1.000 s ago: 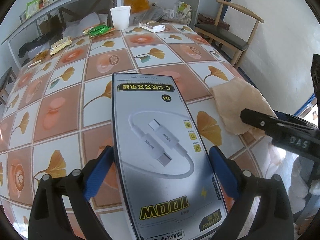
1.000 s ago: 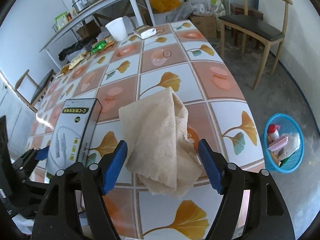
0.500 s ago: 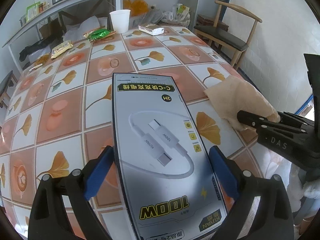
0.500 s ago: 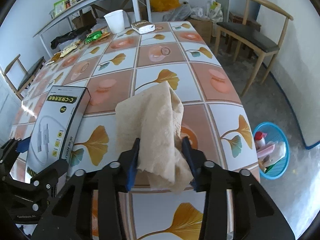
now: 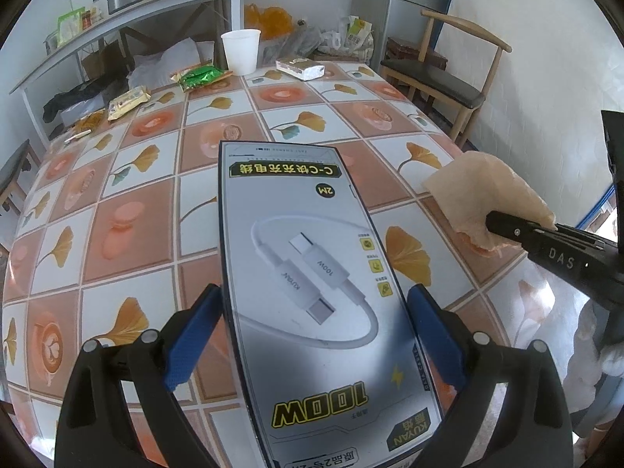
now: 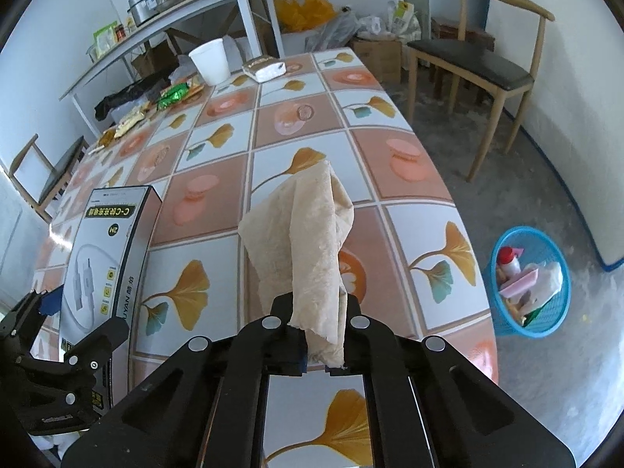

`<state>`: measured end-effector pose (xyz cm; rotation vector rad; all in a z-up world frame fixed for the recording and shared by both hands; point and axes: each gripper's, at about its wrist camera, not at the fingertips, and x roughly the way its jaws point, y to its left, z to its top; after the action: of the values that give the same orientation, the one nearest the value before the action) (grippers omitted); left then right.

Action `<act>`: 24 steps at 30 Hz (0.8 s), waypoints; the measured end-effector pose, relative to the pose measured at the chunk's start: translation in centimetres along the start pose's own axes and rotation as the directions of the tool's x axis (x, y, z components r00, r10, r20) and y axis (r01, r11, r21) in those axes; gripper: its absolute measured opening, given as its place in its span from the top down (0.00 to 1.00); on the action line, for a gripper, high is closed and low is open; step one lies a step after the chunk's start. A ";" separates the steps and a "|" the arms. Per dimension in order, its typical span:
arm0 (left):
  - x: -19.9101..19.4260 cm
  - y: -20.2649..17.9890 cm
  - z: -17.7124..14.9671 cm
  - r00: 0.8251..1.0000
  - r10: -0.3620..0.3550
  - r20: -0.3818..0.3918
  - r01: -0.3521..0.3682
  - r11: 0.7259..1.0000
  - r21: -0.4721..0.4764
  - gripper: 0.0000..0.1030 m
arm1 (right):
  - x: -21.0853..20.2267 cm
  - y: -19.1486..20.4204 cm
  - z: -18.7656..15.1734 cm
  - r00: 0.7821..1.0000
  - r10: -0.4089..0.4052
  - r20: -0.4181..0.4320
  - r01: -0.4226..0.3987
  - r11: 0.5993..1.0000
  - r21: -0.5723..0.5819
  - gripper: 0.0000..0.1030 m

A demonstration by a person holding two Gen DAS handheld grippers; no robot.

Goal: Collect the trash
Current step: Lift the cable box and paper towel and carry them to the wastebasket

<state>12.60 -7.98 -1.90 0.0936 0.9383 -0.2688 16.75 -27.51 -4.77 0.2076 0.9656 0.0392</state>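
Two grabs going at once over the ginkgo-print table (image 6: 394, 124). Biggest piece, the charging-cable box (image 5: 312, 292), is sitting clamped between the left gripper (image 5: 312, 331) pads, tilted above the tabletop. Smaller one: the right gripper (image 6: 318, 345) is pinching the crumpled brown paper (image 6: 308, 241) tight at its lower end, near the table's edge. Blue trash basket (image 6: 503, 304) is waiting on the floor. My worry: that thin paper is probably tearing or slipping free mid-swing, since only a corner's caught.
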 end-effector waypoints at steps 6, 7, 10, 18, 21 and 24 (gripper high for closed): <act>-0.7 -0.1 0.0 1.000 0.002 0.016 -0.002 1.000 -0.002 0.10 | -1.0 -0.1 0.3 1.000 0.010 0.028 -0.010 1.000 0.006 0.96; -0.8 -0.1 0.1 1.000 0.003 0.019 -0.003 1.000 -0.002 0.10 | -1.2 -0.1 0.3 0.999 0.011 0.033 -0.012 1.000 0.006 0.96; -1.4 -0.2 0.1 1.000 0.007 0.031 -0.007 1.000 0.000 0.10 | -1.6 -0.1 0.5 0.999 0.017 0.044 -0.018 1.000 0.009 0.96; -2.8 -0.5 0.3 0.998 0.016 0.062 -0.017 1.000 0.006 0.10 | -3.2 -0.3 0.6 0.996 0.027 0.083 -0.028 0.999 0.014 0.96; -3.4 -0.8 0.4 0.997 0.019 0.074 -0.020 1.000 0.013 0.10 | -3.8 -0.5 0.6 0.995 0.031 0.098 -0.033 0.999 0.020 0.96; -4.0 -1.1 0.4 0.996 0.025 0.087 -0.026 0.999 0.020 0.10 | -4.4 -0.8 0.7 0.993 0.035 0.113 -0.038 0.999 0.028 0.96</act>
<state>10.37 -8.39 1.63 0.1122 0.8476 -0.2570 14.74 -28.95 -0.96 0.2526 0.8504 0.0465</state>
